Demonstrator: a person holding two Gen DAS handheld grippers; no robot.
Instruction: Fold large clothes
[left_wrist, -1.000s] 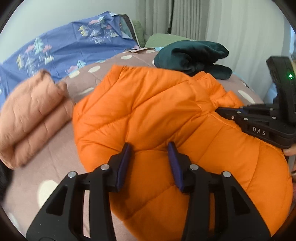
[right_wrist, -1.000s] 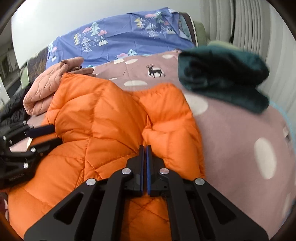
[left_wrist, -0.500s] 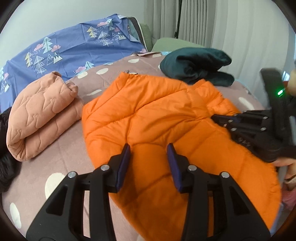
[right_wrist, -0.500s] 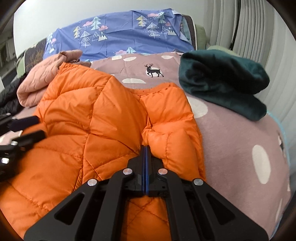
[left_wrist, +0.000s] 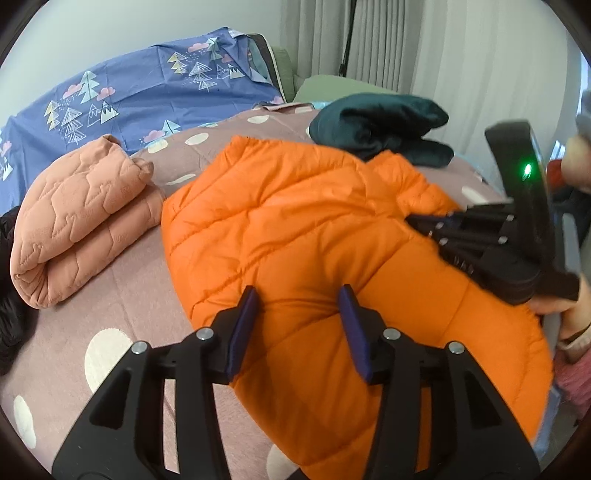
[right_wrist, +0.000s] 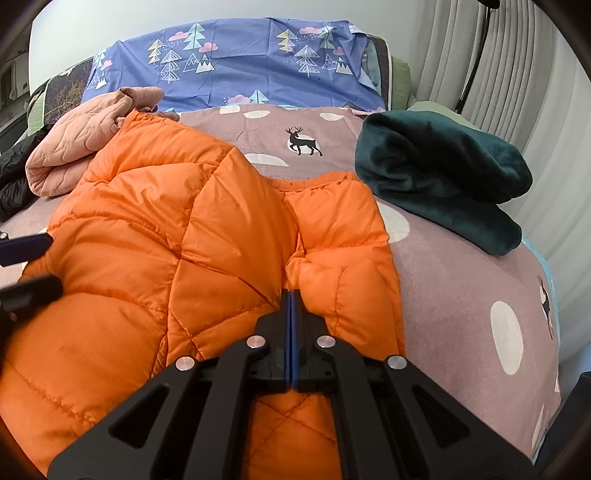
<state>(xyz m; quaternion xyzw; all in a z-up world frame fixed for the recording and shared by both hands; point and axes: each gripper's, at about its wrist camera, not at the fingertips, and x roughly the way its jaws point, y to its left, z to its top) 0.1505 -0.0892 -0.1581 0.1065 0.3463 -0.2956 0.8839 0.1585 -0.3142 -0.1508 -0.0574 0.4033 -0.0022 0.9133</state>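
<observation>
Puffy orange quilted jacket (left_wrist: 295, 229) lies partly folded on the mauve polka-dot bedspread (right_wrist: 461, 280), between a rolled peach quilted garment (left_wrist: 81, 218) and a dark green fleece bundle (right_wrist: 436, 173). Left gripper (left_wrist: 297, 295) – jaws just widened, apart over the jacket, not pinching. Right gripper (right_wrist: 291, 295) – jaws stay pressed together, nothing visibly caught, and it has rolled slightly.

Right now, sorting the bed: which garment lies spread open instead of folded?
The orange puffer jacket; the peach quilted piece and dark green one are folded bundles.
</observation>
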